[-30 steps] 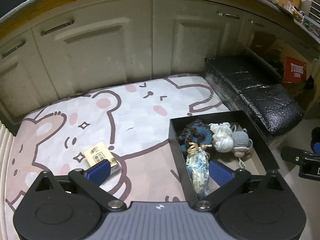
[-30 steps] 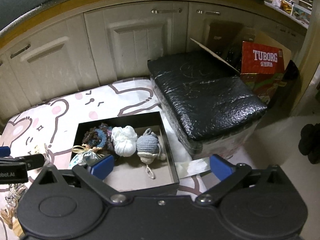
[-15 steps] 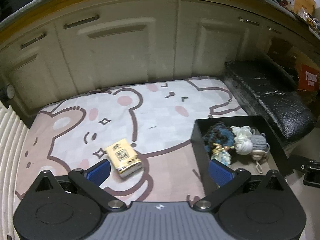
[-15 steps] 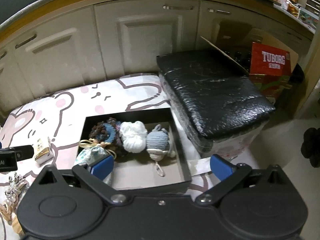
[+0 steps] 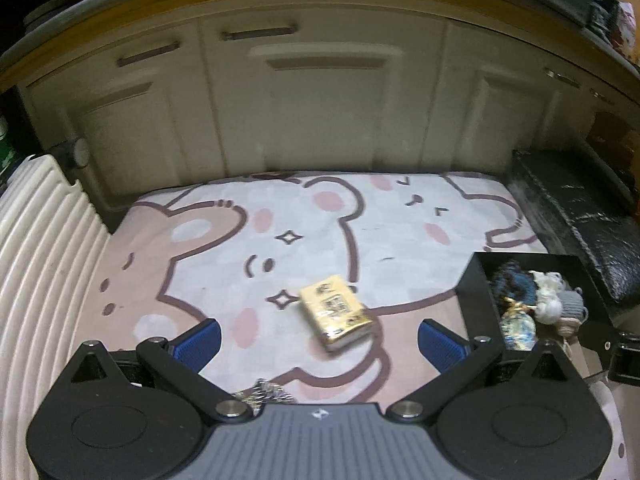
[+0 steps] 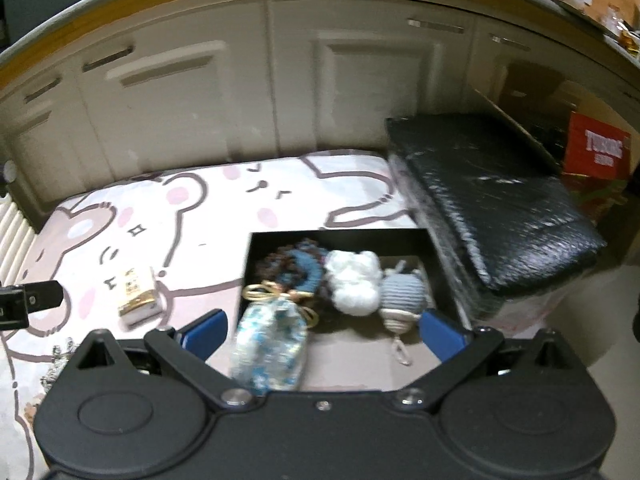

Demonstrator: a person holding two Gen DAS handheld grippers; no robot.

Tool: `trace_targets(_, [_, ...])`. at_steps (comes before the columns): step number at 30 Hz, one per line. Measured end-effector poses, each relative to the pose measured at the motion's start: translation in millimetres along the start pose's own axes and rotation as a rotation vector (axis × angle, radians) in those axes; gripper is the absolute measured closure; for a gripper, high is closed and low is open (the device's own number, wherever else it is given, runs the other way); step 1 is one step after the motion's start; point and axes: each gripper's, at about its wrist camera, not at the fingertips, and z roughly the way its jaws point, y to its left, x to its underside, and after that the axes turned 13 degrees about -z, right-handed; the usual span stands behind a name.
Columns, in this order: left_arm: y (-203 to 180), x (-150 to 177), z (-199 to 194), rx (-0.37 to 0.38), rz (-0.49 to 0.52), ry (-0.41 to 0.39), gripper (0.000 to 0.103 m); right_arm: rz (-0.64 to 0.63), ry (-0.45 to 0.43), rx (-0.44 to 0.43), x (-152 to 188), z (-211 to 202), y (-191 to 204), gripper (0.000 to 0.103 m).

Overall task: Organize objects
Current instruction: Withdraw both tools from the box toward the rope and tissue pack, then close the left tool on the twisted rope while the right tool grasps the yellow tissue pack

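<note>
A yellow tissue packet (image 5: 335,316) lies on the cartoon mat (image 5: 280,240), just ahead of my open, empty left gripper (image 5: 320,342). It also shows in the right wrist view (image 6: 138,296). A black box (image 6: 340,236) holds a blue-white pouch (image 6: 268,344), a dark blue crochet piece (image 6: 300,266), a white yarn ball (image 6: 354,282) and a grey knitted charm (image 6: 400,294). My right gripper (image 6: 322,332) is open and empty above the box's near side. A beaded trinket (image 5: 262,392) lies by the left gripper's base.
Cream cabinet doors (image 5: 320,100) stand behind the mat. A black wrapped block (image 6: 492,200) lies right of the box, with a red Tuborg carton (image 6: 598,152) behind it. A white ribbed panel (image 5: 36,272) borders the mat's left side.
My left gripper swung left, away from the box, so the tissue packet now sits between its fingers' line. My right gripper moved left and closer over the box.
</note>
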Motion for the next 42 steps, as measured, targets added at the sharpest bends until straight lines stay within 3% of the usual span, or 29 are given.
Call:
trace_targets(15, [60.6,-2.2,-6.7,-0.029,-0.057,-0.032,0.000,-0.050,-0.036,-0.083,-22.6,5.7,59.1,0.000])
trace_targets(24, [82.6,4.2,0.4,0.000,0.003,-0.011,0.000,-0.059,-0.052,-0.127,-32.6,17.5,85.4,0.000])
trace_targets(30, [81.4,12.3,10.3,0.062,0.115,0.062,0.000,-0.073,-0.054,-0.156,-40.5,30.7,100.5,0.000])
trace_targets(34, [79.1,17.4,20.0,0.060,0.186,0.116,0.000,-0.094,-0.045,-0.164,-45.3,42.3,110.3,0.000])
trace_targets(37, [80.8,20.6,28.7,0.083,0.204,0.163,0.004,-0.103,-0.025,-0.175,-50.4,51.8,115.8,0.000])
trace_targets(42, [82.7,25.8,47.7,0.100,0.255,0.249,0.020,-0.146,0.017,-0.213,-59.1,71.4,128.4,0.004])
